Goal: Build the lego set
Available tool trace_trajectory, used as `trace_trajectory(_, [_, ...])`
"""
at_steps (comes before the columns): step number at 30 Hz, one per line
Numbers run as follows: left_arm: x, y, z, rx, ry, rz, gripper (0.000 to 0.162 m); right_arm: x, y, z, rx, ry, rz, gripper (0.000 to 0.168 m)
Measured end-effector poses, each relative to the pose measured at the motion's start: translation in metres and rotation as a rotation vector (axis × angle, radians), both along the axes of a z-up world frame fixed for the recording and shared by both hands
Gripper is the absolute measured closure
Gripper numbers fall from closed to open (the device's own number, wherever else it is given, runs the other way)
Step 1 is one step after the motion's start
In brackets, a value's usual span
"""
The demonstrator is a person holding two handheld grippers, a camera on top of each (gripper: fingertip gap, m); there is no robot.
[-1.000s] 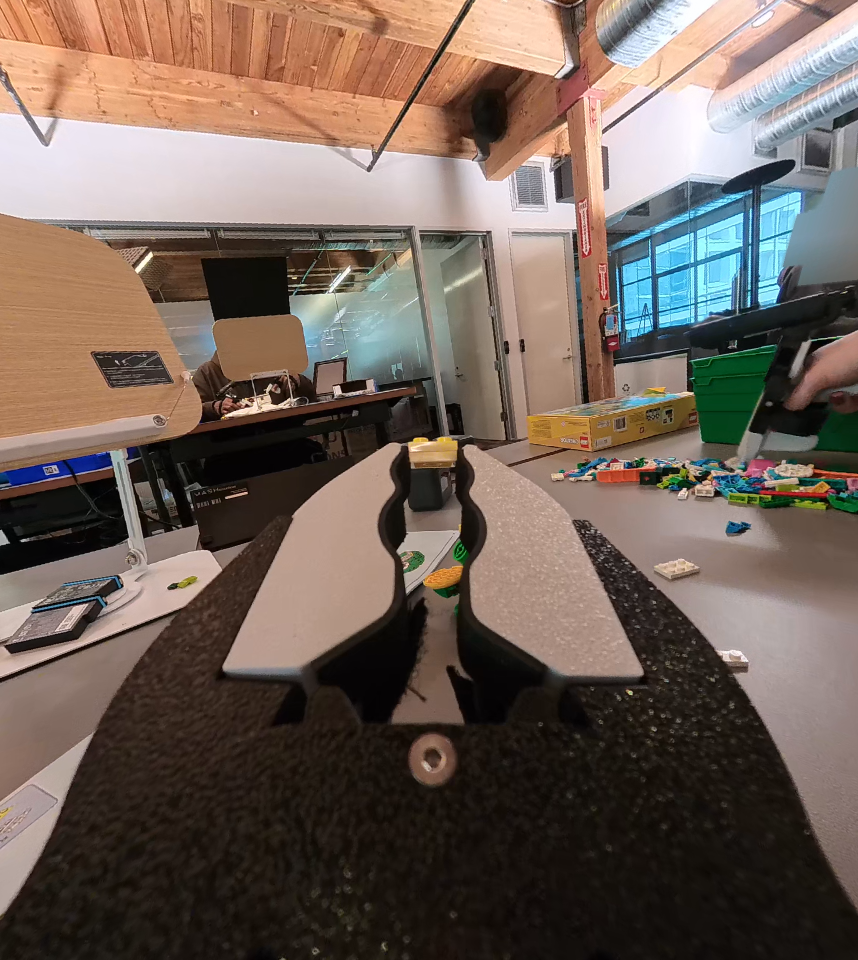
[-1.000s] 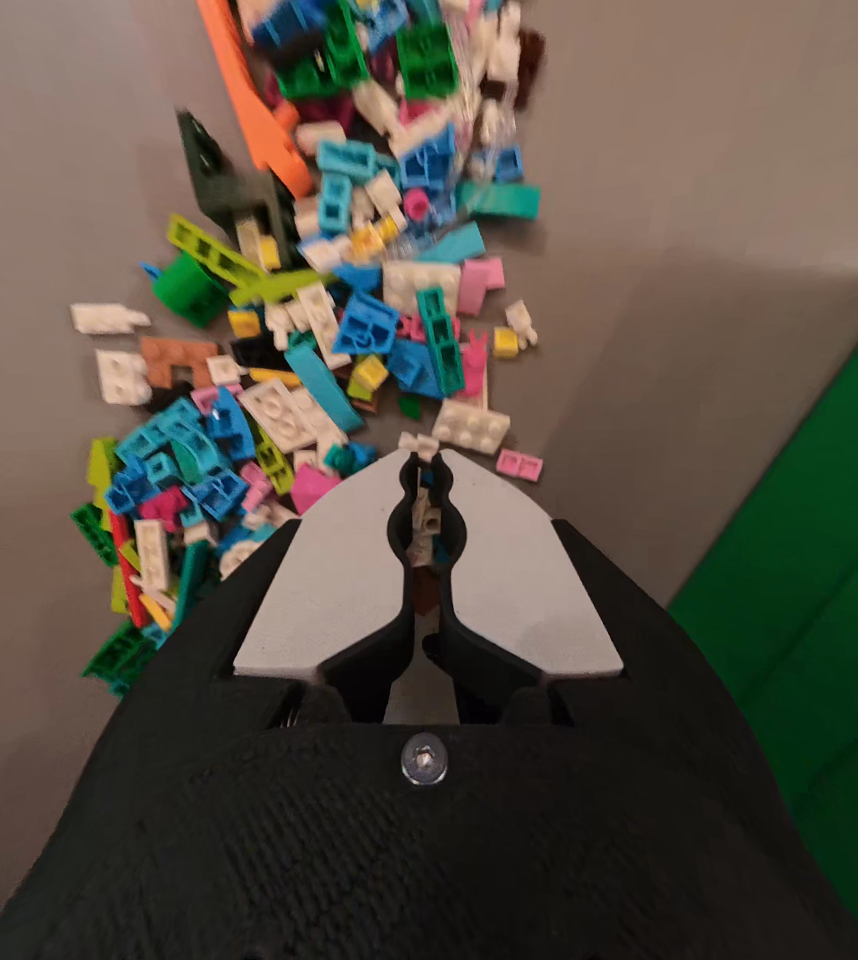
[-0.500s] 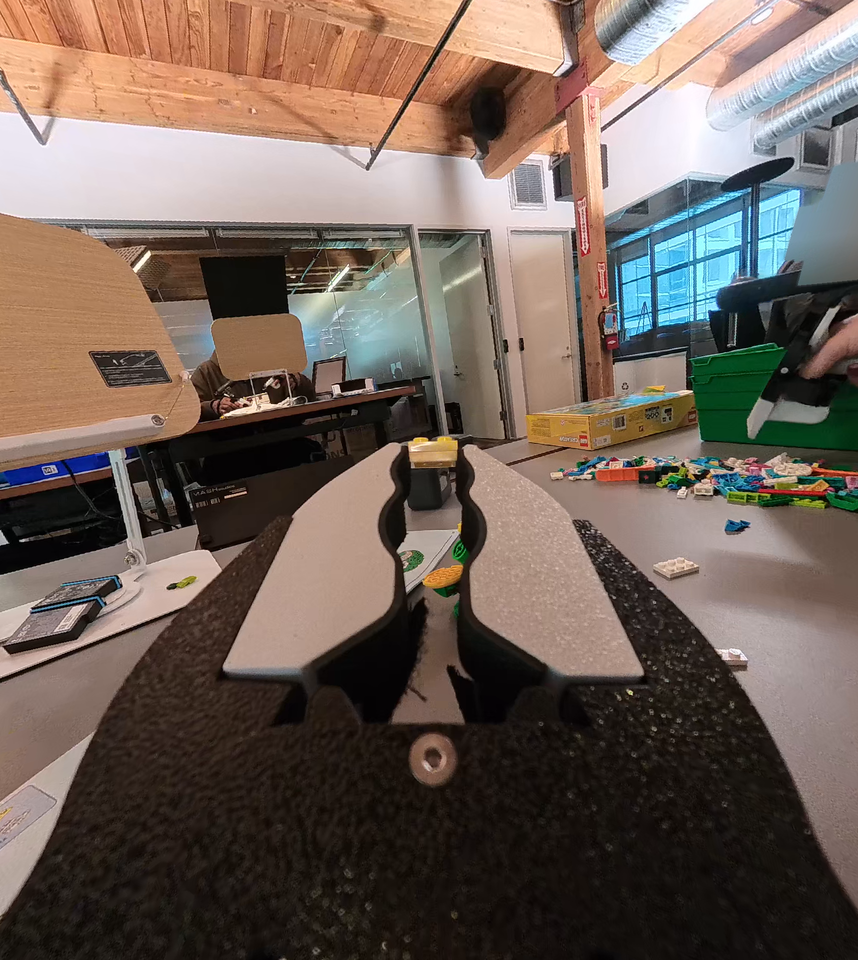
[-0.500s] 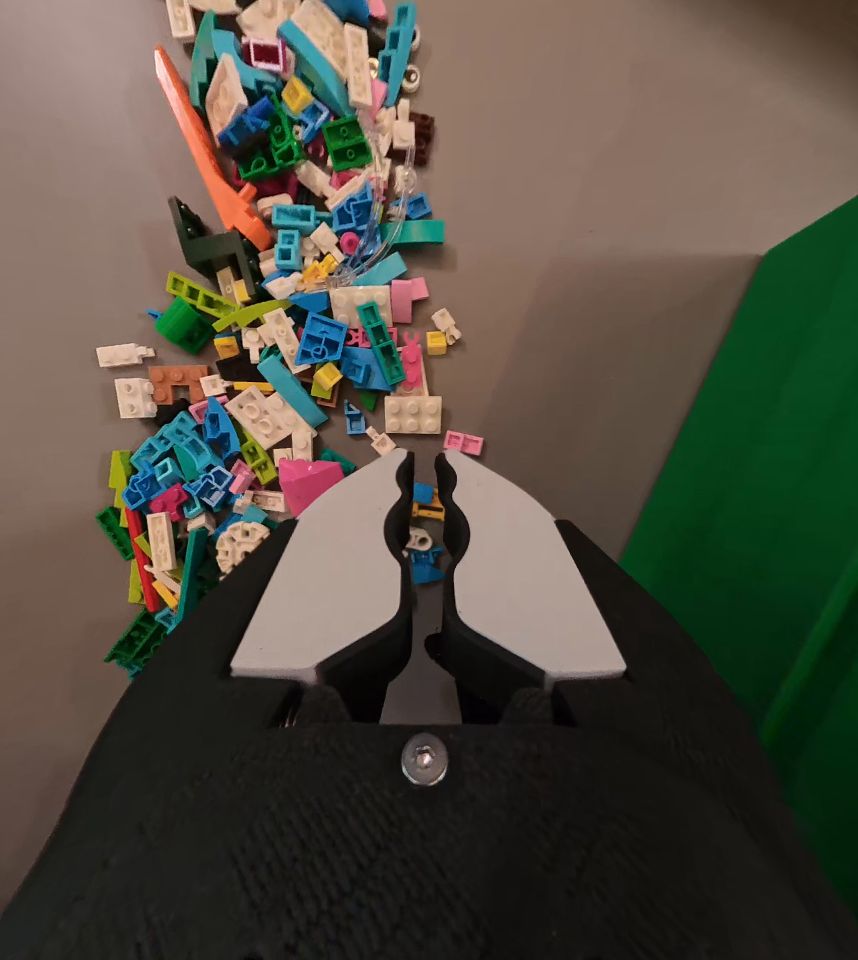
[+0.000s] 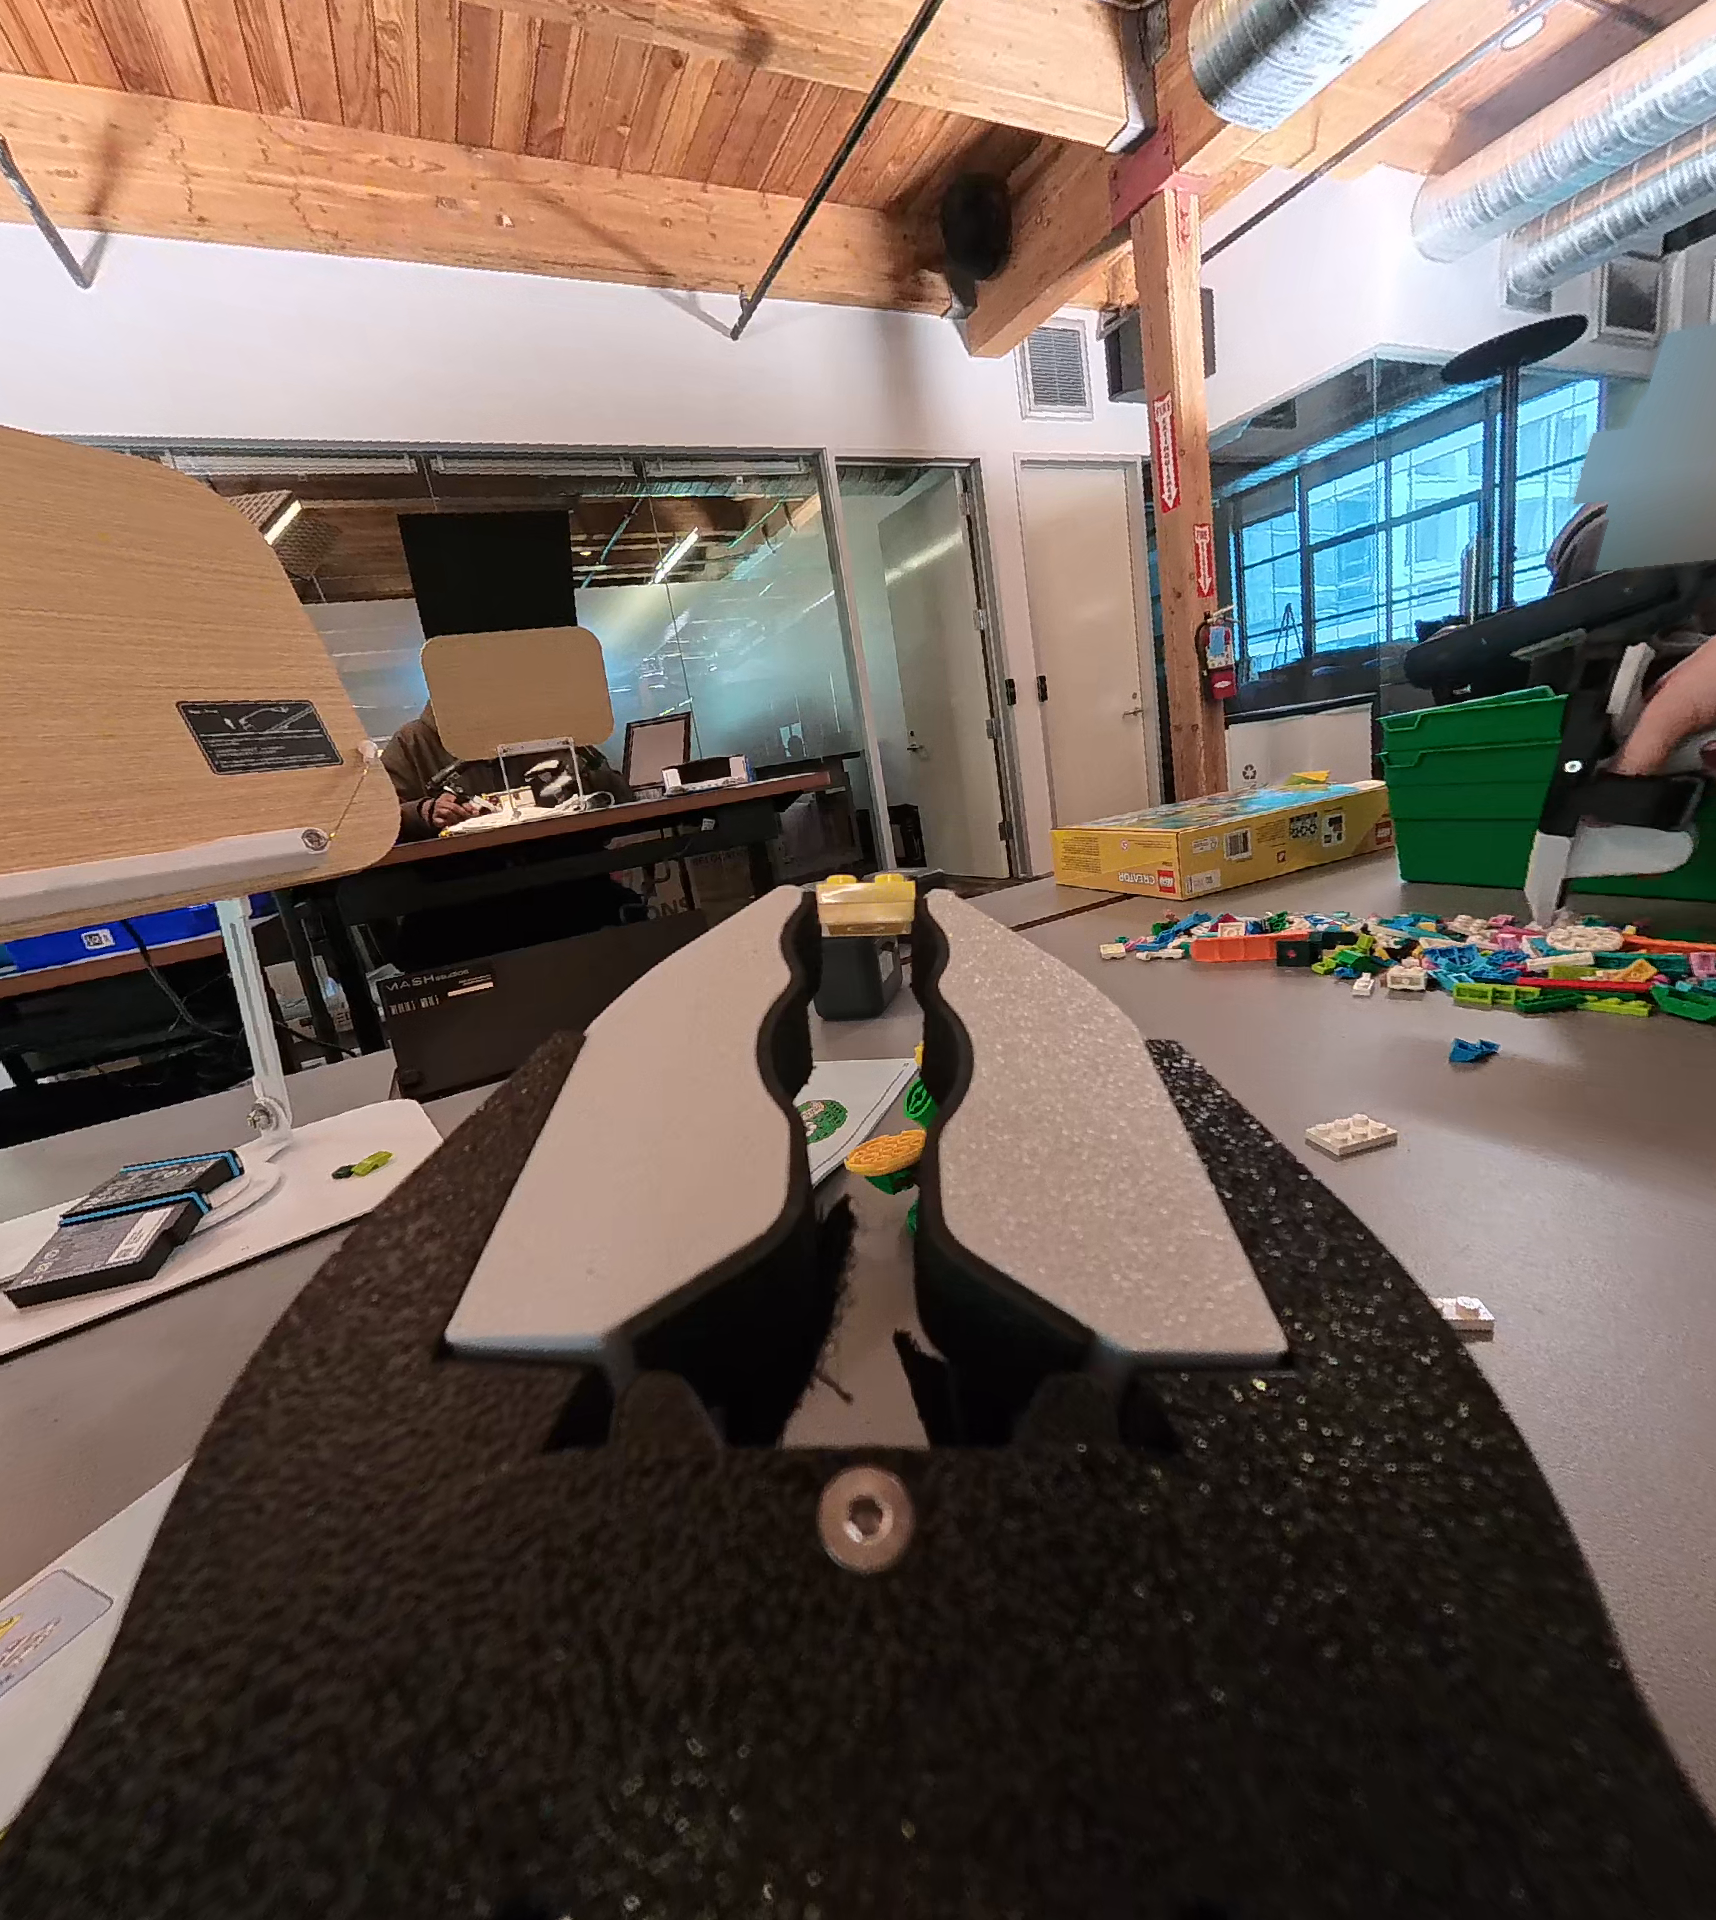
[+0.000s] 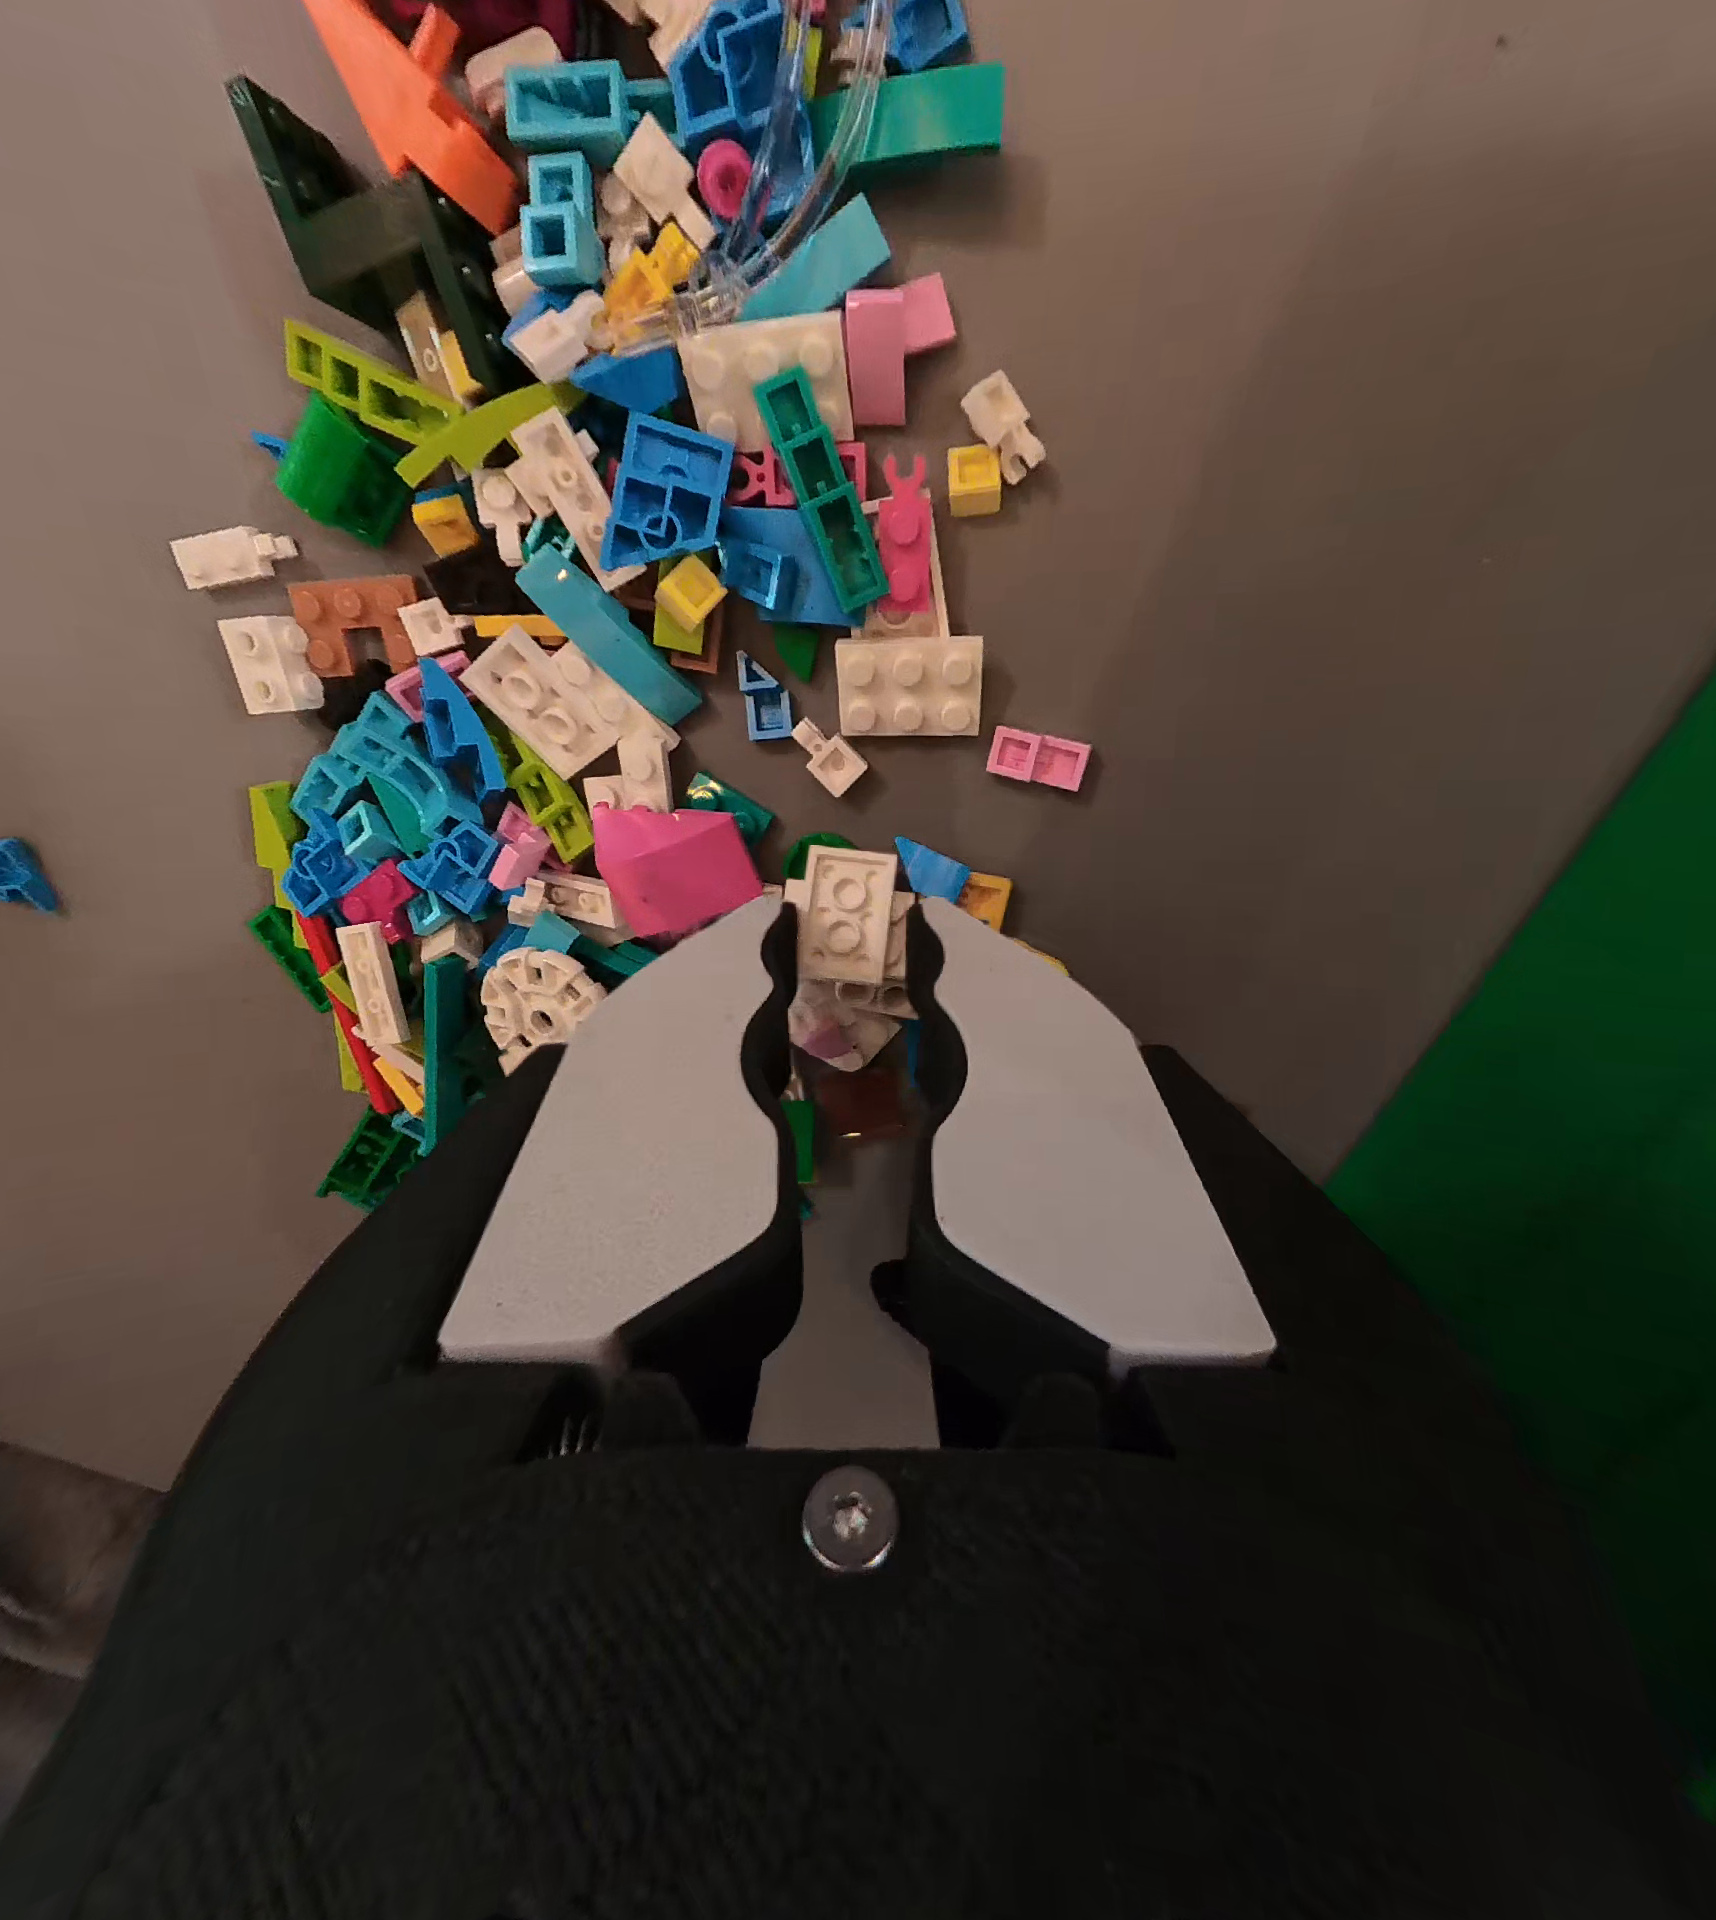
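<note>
- The left hand-held gripper [image 5: 866, 914] is up above the grey worktop [image 5: 1560, 1247]. Its jaws are pinched on a small yellow brick [image 5: 864, 902], right at the tips.
- Under those jaws a round yellow piece [image 5: 885, 1148] sits on a green piece, next to a white paper sheet [image 5: 859, 1101].
- The right hand-held gripper [image 6: 849, 925] points down at the big pile of loose bricks [image 6: 625, 540]. Its tips are down in the near end of the pile.
- A white flat plate [image 6: 843, 914] lies between its two tips. The jaws are a little way apart. I cannot tell if they are squeezing the plate or just sitting on each side of it.
- A bright pink sloped brick [image 6: 672, 868] is just left of the tips. A white round wheel piece [image 6: 534, 1003] lies near the left jaw.
- A white six-stud plate [image 6: 908, 686] and a small pink plate [image 6: 1038, 758] lie a bit past the tips.
- One blue piece [image 6: 0, 871] lies alone, well apart from the pile.
- A green bin [image 6: 1664, 1039] is on the right side.
- In the left wrist view, a person's hand [image 5: 1711, 707] holds the right hand-held gripper over the pile, in front of the green bin.
- A yellow box [image 5: 1223, 836] lies on the worktop behind the pile.
</note>
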State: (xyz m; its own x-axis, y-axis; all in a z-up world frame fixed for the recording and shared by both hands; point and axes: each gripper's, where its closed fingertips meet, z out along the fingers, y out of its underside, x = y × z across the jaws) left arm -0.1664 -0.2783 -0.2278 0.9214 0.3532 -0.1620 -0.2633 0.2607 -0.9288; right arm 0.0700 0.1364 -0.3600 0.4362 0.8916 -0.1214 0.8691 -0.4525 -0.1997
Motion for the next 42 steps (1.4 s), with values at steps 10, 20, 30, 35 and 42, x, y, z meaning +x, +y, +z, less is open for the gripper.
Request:
trace_trajectory(10, [0.000,0.000,0.000,-0.002,0.001,0.001,0.146,-0.006,0.016,0.015,0.041,0.077,-0.056,0.153])
trace_trajectory(20, [0.000,0.000,0.000,-0.003,0.001,0.000,0.146,-0.006,0.035,0.006,0.185,0.010,-0.037,0.148])
trace_trajectory(30, [0.000,0.000,-0.001,-0.004,-0.005,-0.001,0.146,0.011,0.021,0.018,0.127,-0.032,-0.017,0.145])
trace_trajectory(35, [0.000,0.000,-0.001,-0.004,-0.005,-0.001,0.146,0.020,0.007,0.009,0.066,-0.070,0.018,0.146])
trace_trajectory(42, [0.000,0.000,-0.001,-0.004,-0.006,-0.001,0.146,0.016,0.001,-0.001,-0.004,-0.026,-0.015,0.144])
